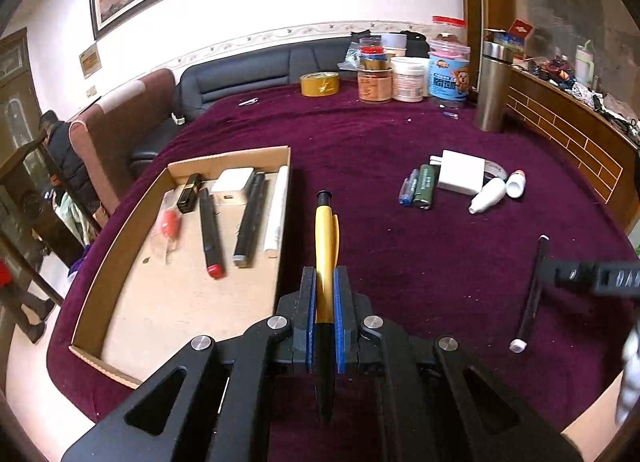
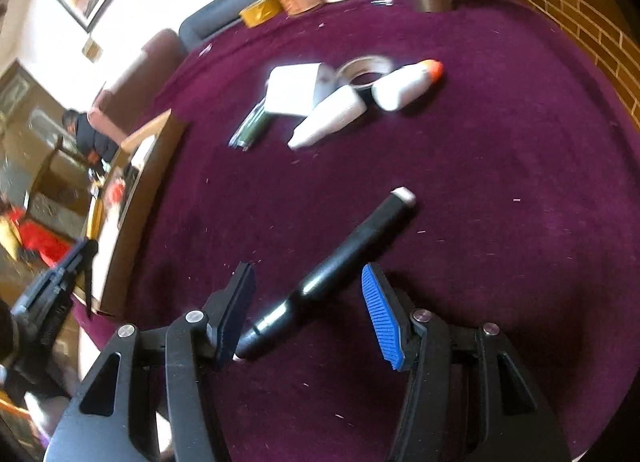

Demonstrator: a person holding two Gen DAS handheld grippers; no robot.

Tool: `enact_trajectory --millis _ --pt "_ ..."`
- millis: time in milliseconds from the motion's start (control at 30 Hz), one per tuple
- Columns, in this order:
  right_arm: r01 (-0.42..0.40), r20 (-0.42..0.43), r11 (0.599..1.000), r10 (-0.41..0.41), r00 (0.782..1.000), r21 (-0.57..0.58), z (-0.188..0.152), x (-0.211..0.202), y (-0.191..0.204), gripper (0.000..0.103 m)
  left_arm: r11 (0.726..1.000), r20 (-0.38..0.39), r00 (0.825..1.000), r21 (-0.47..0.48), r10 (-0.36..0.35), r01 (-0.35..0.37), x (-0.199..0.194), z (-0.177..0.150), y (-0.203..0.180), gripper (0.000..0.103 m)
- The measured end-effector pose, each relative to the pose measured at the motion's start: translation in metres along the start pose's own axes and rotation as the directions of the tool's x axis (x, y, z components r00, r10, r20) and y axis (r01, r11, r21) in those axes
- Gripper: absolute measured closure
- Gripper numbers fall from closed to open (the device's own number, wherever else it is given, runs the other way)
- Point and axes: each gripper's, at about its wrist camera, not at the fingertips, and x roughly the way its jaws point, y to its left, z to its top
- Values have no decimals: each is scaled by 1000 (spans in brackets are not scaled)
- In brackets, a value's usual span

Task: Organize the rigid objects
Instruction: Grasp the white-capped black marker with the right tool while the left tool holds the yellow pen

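Labels on the blue tub (image 1: 448, 75) and jars (image 1: 408, 79) are too blurred to read.

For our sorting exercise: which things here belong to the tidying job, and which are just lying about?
Job: cardboard tray; yellow pen in the left gripper; black marker between the open right gripper fingers; white charger; white bottles.

Lying about: tape roll; jars; steel flask.

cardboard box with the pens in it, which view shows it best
The left wrist view: the cardboard box lies open there, with markers, a white charger and other items lined up inside. The right wrist view catches only a blurred slice of its near wall and corner at the left edge, its contents mostly hidden.
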Motion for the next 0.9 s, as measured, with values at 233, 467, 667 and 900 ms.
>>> enact_trajectory --millis 233,467,667,900 --pt "85 16 995 -84 996 -54 6 15 19 47 1000 15 1000 -16 26 -26 -5 -3 14 97" --pt "210 75 967 -201 977 -145 -7 13 23 87 1000 7 1000 -25 15 -15 -1 -5 19 97" --pt "122 77 988 -115 990 -95 -5 5 12 91 999 4 1000 -31 12 -12 -1 -5 21 97" --pt "24 97 996 -16 995 -83 -2 -8 23 90 999 4 1000 -31 8 -8 -2 -6 21 97"
